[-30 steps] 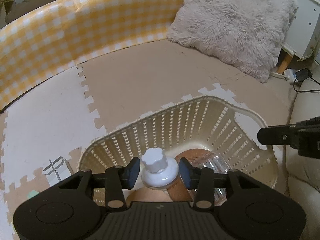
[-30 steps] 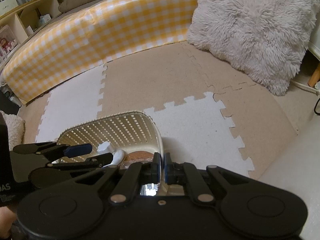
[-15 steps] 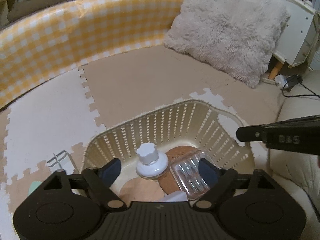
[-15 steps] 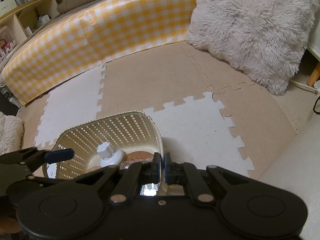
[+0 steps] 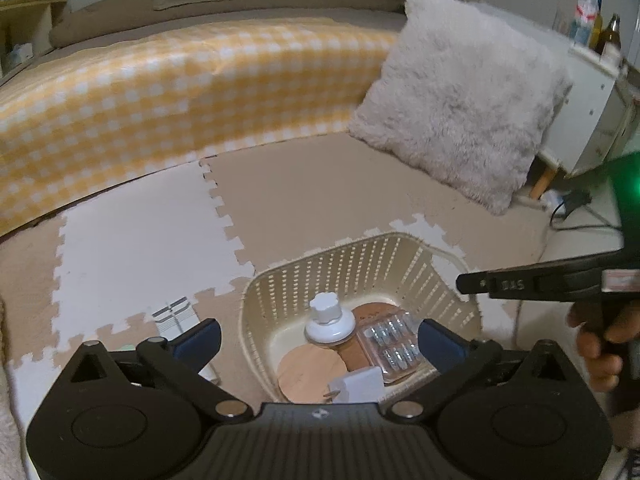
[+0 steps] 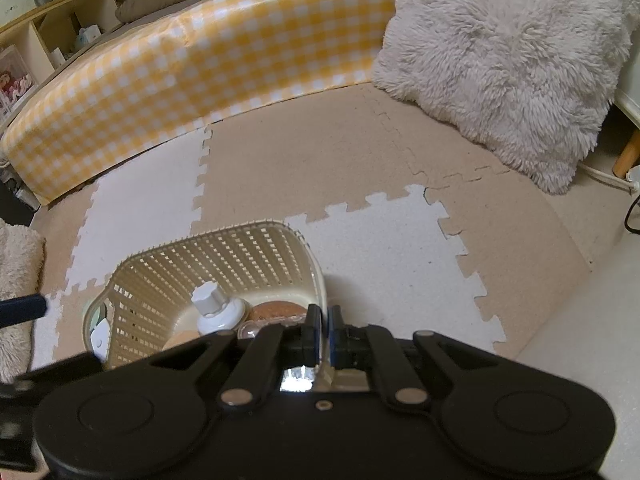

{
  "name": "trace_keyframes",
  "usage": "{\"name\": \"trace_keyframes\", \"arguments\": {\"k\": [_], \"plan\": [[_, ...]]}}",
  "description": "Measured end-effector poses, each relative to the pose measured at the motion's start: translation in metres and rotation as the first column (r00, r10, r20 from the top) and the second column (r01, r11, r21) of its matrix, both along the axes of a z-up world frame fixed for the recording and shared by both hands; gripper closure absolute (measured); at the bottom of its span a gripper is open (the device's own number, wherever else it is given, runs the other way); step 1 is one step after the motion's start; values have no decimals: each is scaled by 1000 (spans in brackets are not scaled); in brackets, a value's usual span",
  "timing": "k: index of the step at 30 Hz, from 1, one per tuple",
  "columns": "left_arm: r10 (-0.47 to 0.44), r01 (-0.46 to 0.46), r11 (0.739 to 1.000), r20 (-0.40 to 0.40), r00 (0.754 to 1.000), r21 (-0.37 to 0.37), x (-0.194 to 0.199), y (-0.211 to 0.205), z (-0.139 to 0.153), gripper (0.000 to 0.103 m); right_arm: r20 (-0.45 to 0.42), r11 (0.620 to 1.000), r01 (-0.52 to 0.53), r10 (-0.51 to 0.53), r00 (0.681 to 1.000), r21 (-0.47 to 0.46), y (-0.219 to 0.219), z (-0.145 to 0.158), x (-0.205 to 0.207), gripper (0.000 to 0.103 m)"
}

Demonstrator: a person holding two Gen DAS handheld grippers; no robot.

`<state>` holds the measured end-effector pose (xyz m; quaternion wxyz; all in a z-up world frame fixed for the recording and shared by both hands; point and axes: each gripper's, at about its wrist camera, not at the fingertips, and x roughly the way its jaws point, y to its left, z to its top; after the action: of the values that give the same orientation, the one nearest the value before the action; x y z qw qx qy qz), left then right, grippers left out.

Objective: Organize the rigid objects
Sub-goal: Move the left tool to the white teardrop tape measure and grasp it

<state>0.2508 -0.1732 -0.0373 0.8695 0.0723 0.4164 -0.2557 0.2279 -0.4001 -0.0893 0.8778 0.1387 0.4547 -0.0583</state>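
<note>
The white-capped bottle (image 5: 329,322) was let go since a second ago and stood upright in the cream basket (image 5: 404,256) beside the clear blister pack (image 5: 390,346) and wooden coasters (image 5: 310,372), so that item was placed. Left gripper (image 5: 318,338) was opening, spread wide above the basket, nothing between its jaws; right gripper (image 6: 323,330) was pressed together, pinching the basket rim.

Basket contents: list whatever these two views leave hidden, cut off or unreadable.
- Round wooden discs: left wrist view, partly under the white-capped bottle and clear blister pack.
- White item: left wrist view, cut off by the left gripper body; unidentifiable.
- Basket floor: right wrist view, near part hidden behind the right gripper.
- Blister pack contents: too small to identify.
</note>
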Motion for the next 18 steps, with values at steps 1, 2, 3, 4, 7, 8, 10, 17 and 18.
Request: {"name": "trace_keyframes", "arguments": {"k": [1,2,3,4,7,8,10,17,18], "plan": [[10,-10,1000,2,1000,-10,-1,5,4,0,0,1000,0,0,1000,0,0,0,0,99],[19,-19,1000,5,1000,-20,-2,11,8,0,-1,1000,0,0,1000,-1,0,0,0,99],[32,-32,999,8,999,-33,-3,17,12,0,0,1000,0,0,1000,-1,0,0,0,99],[47,-46,998,9,999,-39,-3,22,15,0,-1,1000,-1,1,1000,-3,1,0,0,99],[97,-95,994,34,995,-58,-1,40,24,0,-1,1000,-1,1,1000,-4,1,0,0,99],[117,-115,992,43,992,-61,0,47,25,0,-1,1000,-1,1,1000,-4,1,0,0,99],[163,-160,985,42,986,-71,6,61,24,0,-1,1000,-1,1,1000,-4,1,0,0,99],[336,-336,941,0,942,-42,32,107,-7,0,-2,1000,-3,3,1000,-7,1,0,0,99],[353,-353,935,-6,936,-30,35,112,-12,0,-2,1000,-3,3,1000,-8,2,0,0,99]]}}
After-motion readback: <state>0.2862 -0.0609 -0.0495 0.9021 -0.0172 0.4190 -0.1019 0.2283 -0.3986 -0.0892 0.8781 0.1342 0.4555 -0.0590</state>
